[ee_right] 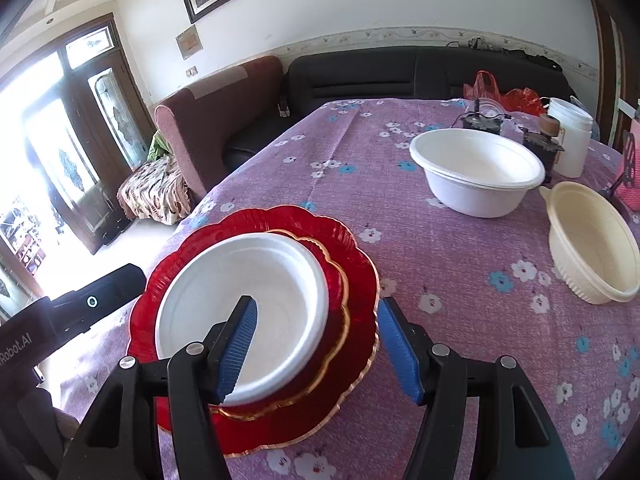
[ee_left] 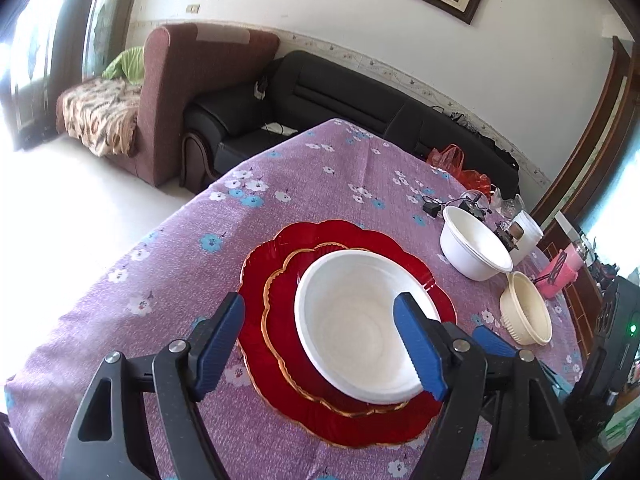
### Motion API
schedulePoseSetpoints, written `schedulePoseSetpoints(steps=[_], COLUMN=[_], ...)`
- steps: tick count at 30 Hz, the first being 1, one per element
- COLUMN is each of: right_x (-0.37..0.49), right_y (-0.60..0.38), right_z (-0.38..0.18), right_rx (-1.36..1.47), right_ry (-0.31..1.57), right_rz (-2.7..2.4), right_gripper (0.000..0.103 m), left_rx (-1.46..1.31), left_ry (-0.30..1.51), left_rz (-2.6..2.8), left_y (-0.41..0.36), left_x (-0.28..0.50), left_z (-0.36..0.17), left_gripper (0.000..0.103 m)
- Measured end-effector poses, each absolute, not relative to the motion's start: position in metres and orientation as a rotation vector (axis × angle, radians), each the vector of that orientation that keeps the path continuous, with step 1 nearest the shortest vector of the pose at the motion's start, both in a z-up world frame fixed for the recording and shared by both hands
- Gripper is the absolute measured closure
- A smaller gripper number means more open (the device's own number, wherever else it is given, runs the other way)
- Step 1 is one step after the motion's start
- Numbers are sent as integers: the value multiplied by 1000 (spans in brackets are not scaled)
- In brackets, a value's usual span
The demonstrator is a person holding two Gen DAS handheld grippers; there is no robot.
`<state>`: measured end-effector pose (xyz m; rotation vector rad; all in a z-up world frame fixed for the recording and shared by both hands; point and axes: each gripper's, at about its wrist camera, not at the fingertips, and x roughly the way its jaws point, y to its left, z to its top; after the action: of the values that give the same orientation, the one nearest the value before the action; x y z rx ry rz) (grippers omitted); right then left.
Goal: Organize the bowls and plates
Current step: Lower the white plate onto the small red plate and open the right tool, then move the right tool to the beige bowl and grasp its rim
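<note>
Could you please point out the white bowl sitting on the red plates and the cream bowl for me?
white bowl on the red plates (ee_right: 256, 300): right wrist view, on its inner floor.
cream bowl (ee_right: 596, 248): right wrist view, on its inner wall.

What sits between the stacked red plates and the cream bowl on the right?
Only bare floral tablecloth separates the red plates from the cream bowl; the right wrist view shows it best. The big white bowl stands farther back.

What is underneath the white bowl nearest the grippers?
The white bowl sits on a small red gold-rimmed plate, stacked on a larger red plate. The bowl hides the plates' centres.
</note>
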<state>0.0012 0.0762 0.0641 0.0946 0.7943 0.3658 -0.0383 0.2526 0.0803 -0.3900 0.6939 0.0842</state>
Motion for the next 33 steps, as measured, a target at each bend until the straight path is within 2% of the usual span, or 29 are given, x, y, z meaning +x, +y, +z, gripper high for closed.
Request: schedulePoseSetpoints(steps=[7, 24, 33], right_x=[-17, -34, -7], right_y=[48, -87, -183], right_z=[67, 64, 54], right_rx=[107, 224, 443], right_ry=[777, 769, 786], right_rz=[340, 132, -38], right_gripper=[32, 31, 32], left_rx=[-323, -299, -252], left_ry=[647, 679, 713], left_rz=[88, -13, -57], left_y=[223, 167, 140], left_x=[-64, -95, -90], left_z=[90, 95, 91], left_gripper=[21, 20, 20])
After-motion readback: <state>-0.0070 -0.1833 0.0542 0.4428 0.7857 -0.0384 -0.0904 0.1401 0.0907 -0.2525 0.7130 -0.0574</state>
